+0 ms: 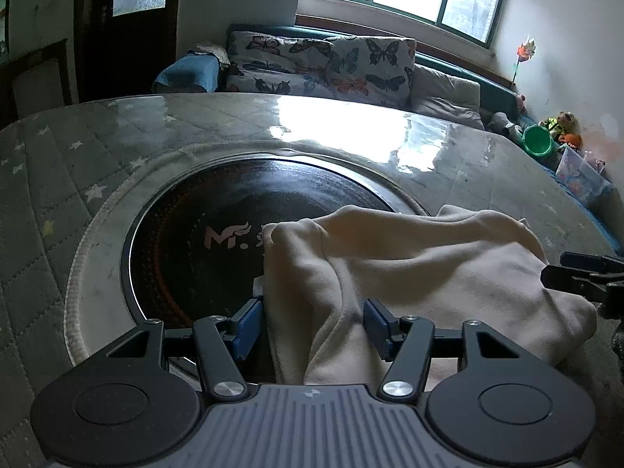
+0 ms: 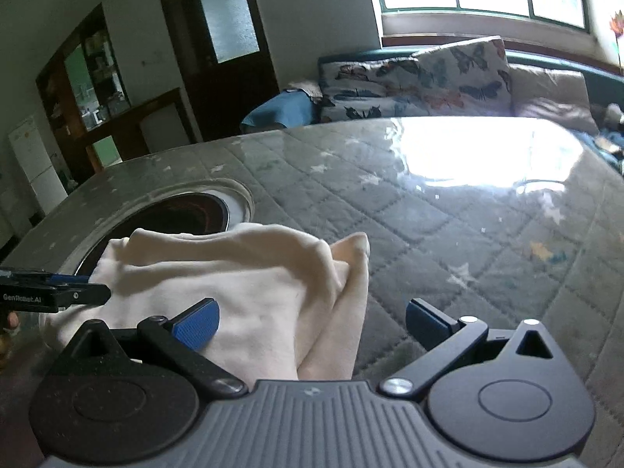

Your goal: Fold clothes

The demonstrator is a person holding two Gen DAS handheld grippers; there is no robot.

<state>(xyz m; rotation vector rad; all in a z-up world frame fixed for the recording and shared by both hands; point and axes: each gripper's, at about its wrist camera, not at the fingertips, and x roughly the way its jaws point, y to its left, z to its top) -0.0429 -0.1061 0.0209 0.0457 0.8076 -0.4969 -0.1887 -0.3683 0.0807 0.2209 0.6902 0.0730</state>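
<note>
A: Where is the cloth (image 1: 409,273) now?

B: It lies bunched on the table (image 1: 58,202), near the front edge. Its far-left part covers the black round plate (image 1: 195,234) set into the table. In the left view the cloth fills the zone from 12 to 3 o'clock of the left gripper (image 1: 312,325).

A: Why are the grippers placed like this?

B: I think each one takes a near side of the cloth, to pull it flat for a fold. The left gripper is spread, with a thick fold between its fingers; whether the pads press it, I cannot tell. The right gripper (image 2: 312,325) is spread wide, and the cloth's right edge lies loose between its fingers.

A: And the long axis?

B: It seems to run left to right along the table's front edge. In the right view, one corner points to about 1 o'clock.
</note>
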